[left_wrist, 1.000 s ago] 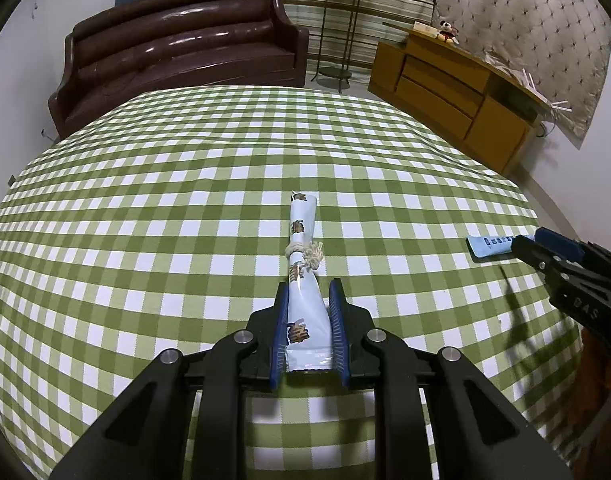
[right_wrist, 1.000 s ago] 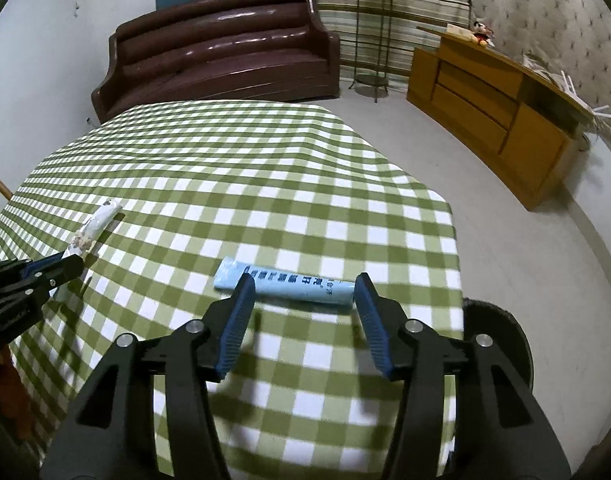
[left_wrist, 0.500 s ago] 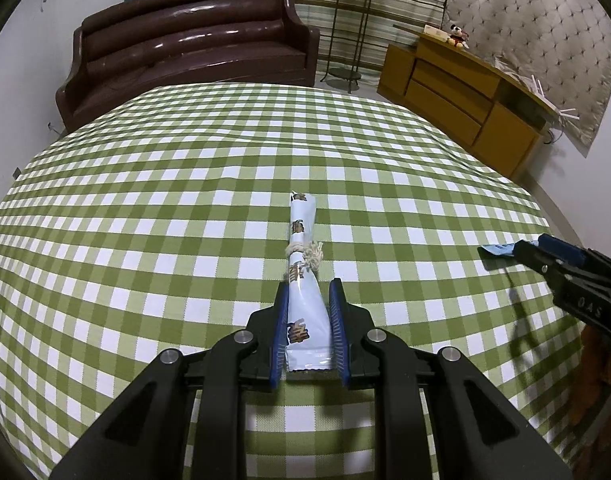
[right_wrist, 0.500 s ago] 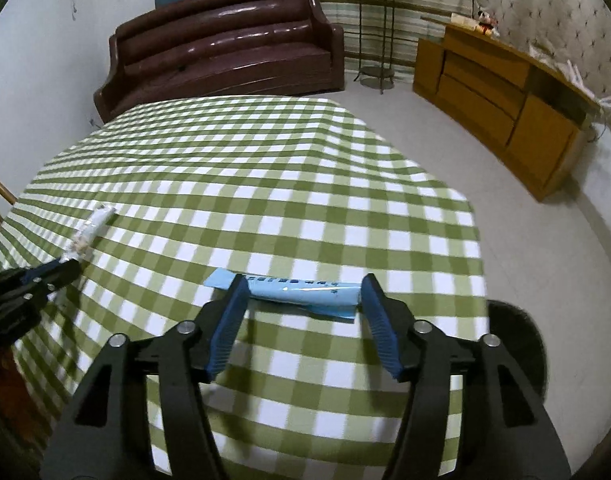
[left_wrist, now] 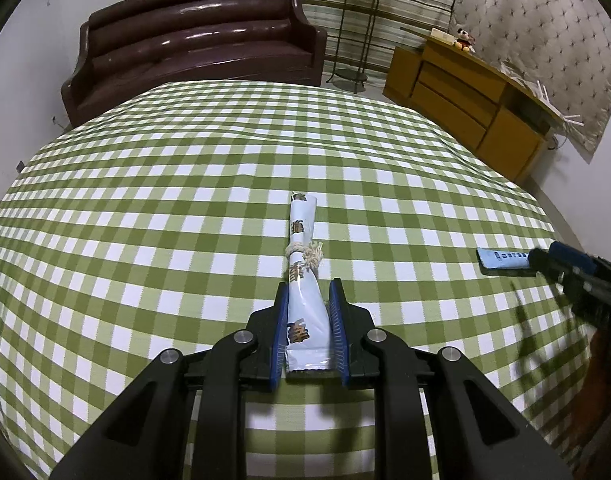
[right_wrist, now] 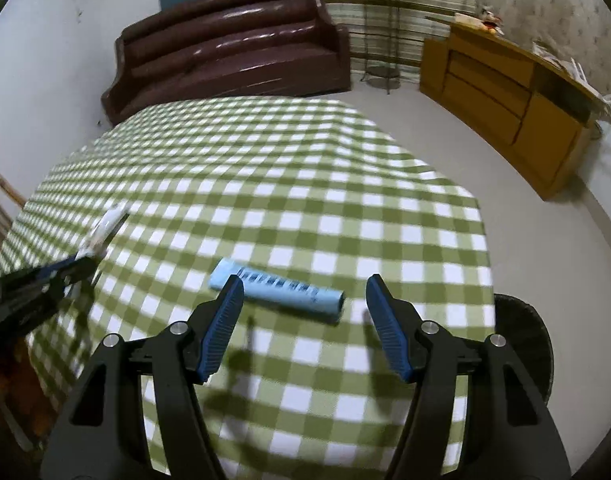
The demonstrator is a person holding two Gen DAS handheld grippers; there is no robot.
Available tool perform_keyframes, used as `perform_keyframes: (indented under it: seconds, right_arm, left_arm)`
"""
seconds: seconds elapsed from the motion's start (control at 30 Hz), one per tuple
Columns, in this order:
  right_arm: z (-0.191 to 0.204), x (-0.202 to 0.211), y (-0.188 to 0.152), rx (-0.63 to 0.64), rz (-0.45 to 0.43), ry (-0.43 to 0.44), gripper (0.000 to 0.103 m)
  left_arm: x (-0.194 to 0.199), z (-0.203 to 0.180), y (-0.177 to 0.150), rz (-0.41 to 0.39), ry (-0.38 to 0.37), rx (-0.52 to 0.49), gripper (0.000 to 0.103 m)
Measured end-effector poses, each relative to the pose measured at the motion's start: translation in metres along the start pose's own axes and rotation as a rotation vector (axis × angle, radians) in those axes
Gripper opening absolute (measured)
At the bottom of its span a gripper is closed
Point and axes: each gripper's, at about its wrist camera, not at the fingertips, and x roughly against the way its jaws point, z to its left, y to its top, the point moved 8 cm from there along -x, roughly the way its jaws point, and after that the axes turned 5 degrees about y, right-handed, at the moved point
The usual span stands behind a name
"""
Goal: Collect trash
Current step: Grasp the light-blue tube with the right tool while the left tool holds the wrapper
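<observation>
The left tool (left_wrist: pixel 308 312) is gripping the near end of a white wrapper (left_wrist: pixel 303 264) tied with string, which is lying low at centre frame on the checked surface (left_wrist: pixel 145 208). The right tool (right_wrist: pixel 305 308) is standing wide, its blue pads either side of a blue tube (right_wrist: pixel 275 290) lying crosswise at centre frame in the right wrist view; neither pad appears to be touching it, though that view is blurred.

Judgement: the step in hand is taking the tube. The right tool should be lowering until the pads are level with the tube, then closing across its narrow width, not along its length. The left grip should be holding firm on the flat tail of the wrapper.

A dark round object (right_wrist: pixel 523 344), possibly a bin, is showing at the right edge below the surface. A brown sofa (right_wrist: pixel 225 56) and a wooden cabinet (right_wrist: pixel 505 96) are standing beyond, well apart. Nothing is blocking the tube.
</observation>
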Motion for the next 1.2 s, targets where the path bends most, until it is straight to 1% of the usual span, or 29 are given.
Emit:
perform_keyframes:
  seconds: [0.2,0.27,0.37,0.5,0.6,0.77,1.0,1.1,1.2]
  right_arm:
    - [-0.016,-0.007,0.006,-0.026,-0.002,-0.048,0.062]
    - [-0.016,-0.009,0.004,-0.034,0.006,-0.038,0.062]
    - [-0.01,-0.008,0.003,-0.031,-0.003,0.001,0.062]
    - [0.005,-0.007,0.006,-0.005,-0.013,0.058,0.062]
    - [0.013,-0.013,0.006,0.016,0.002,0.085,0.062]
    - [0.02,-0.018,-0.005,0.024,0.044,0.103,0.062]
    - [0.03,-0.011,-0.022,0.051,0.067,0.115,0.062]
    - [0.032,-0.01,-0.023,0.076,0.064,0.091,0.062]
    - [0.03,-0.011,-0.018,0.064,0.056,0.081,0.062]
  left_arm:
    - [0.001,0.004,-0.003,0.003,0.004,0.002,0.021]
    - [0.0,0.005,-0.003,0.004,0.003,0.004,0.021]
    - [0.0,0.006,-0.004,0.004,0.002,0.005,0.021]
    - [0.0,0.006,-0.004,0.005,0.002,0.005,0.021]
    - [0.0,0.007,-0.004,0.005,0.002,0.007,0.021]
    - [0.002,0.007,-0.004,0.006,0.002,0.012,0.021]
    - [0.004,0.008,-0.008,0.009,-0.004,0.017,0.021]
    - [0.006,0.009,-0.009,0.009,-0.007,0.019,0.021]
    - [0.007,0.008,-0.01,0.007,-0.005,0.016,0.021]
